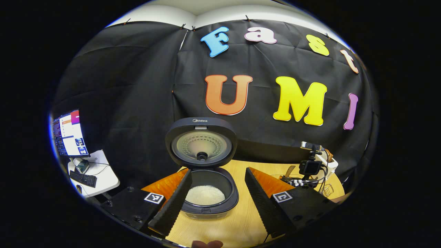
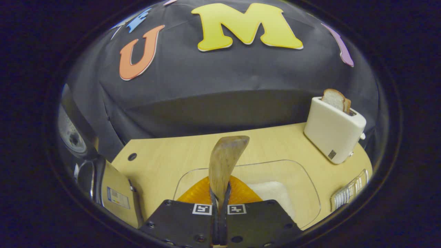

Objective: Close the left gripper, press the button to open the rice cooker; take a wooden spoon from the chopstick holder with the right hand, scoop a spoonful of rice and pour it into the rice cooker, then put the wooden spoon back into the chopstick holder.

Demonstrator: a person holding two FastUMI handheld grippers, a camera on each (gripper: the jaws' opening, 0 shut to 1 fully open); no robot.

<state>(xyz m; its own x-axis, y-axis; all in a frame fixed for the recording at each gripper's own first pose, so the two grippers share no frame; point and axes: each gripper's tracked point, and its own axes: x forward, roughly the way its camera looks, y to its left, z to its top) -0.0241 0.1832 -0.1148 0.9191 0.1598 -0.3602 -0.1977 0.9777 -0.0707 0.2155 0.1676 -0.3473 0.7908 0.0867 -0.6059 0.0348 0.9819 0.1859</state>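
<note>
Leftmost, rice cooker (image 1: 206, 193) lid up, white rice in pot; left gripper (image 1: 215, 193) fingers spread apart before it. Right gripper (image 2: 220, 203) clamps wooden spoon (image 2: 225, 162) above clear rice tray (image 2: 303, 182); toaster (image 2: 332, 136) holds bread.

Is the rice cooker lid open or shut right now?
Open. In the left gripper view the rice cooker has its lid raised upright, exposing the inner pot with rice inside.

black cloth wall (image 1: 137, 86), pale wooden table (image 2: 165, 162), white side desk (image 1: 103, 175) with monitor (image 1: 69, 132) and keyboard (image 1: 82, 179)
</note>
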